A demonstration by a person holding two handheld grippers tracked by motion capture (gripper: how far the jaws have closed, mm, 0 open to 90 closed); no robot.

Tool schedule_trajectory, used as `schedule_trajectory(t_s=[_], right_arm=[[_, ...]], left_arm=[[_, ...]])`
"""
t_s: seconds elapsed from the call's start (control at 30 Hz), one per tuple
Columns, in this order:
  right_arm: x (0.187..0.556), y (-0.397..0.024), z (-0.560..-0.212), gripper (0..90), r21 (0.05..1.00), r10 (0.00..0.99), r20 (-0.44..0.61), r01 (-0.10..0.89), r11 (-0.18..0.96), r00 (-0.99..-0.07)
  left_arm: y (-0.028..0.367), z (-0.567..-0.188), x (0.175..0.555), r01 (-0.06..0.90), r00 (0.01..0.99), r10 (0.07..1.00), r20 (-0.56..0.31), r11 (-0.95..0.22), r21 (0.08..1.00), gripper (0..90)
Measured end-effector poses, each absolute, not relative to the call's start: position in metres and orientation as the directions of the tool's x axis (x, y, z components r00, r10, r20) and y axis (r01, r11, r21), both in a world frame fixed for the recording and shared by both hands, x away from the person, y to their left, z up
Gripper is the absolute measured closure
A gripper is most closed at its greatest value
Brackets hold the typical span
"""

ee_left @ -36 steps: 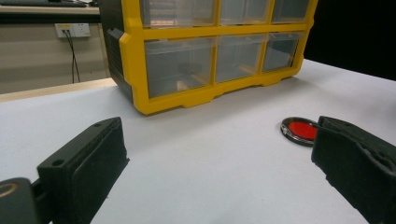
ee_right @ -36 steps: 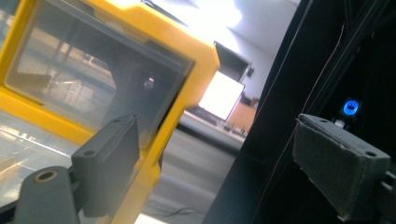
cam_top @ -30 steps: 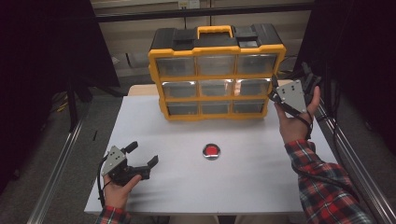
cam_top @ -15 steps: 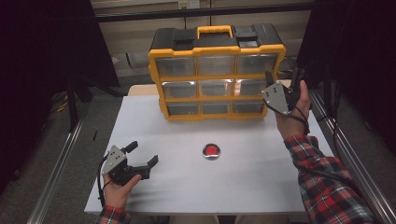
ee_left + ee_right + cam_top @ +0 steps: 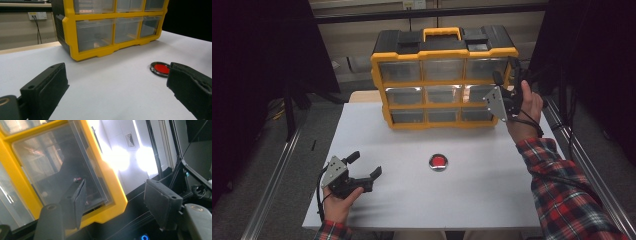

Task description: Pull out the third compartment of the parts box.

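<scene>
Your right tongs (image 5: 508,86) are at the right end of the box (image 5: 443,80), which stands at the back edge of the bench (image 5: 492,195). They have just been closing, but the yellow corner between them is not pinched yet. Line them up on a drawer first, then squeeze slowly. Your left tongs (image 5: 364,169) rest spread wide and empty near the front left corner.

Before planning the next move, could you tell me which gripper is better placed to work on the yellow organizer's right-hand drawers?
Right: the right gripper is open at the organizer; the left gripper rests near the table's front edge.
</scene>
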State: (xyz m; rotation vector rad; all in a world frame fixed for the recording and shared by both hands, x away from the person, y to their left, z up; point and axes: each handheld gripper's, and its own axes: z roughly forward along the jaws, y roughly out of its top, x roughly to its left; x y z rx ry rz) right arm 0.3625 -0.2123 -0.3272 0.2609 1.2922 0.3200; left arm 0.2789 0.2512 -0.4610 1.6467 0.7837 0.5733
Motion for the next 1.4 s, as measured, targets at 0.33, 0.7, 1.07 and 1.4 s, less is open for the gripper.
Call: schedule_trajectory(t_s=[0.33, 0.7, 1.07, 1.4], right_arm=[[0.371, -0.212, -0.326, 40.7, 0.262, 0.265, -0.935, -0.046, 0.964, 0.236], [0.381, -0.207, -0.324, 46.8, 0.178, 0.175, -0.957, -0.011, 0.984, 0.231], [0.388, -0.206, -0.321, 54.9, 0.136, 0.132, -0.969, 0.009, 0.991, 0.208], [0.380, -0.206, -0.312, 67.7, 0.140, 0.134, -0.964, 0.008, 0.990, 0.231]], left_arm=[[0.251, -0.461, 0.279, 0.188, 0.657, 0.753, -0.043, -0.109, 0.976, 3.2], [0.251, -0.461, 0.279, 0.186, 0.661, 0.749, -0.040, -0.112, 0.976, 3.2], [0.250, -0.461, 0.279, 0.189, 0.655, 0.754, -0.041, -0.111, 0.976, 3.2], [0.250, -0.462, 0.279, 0.195, 0.656, 0.754, -0.048, -0.107, 0.975, 3.2]])
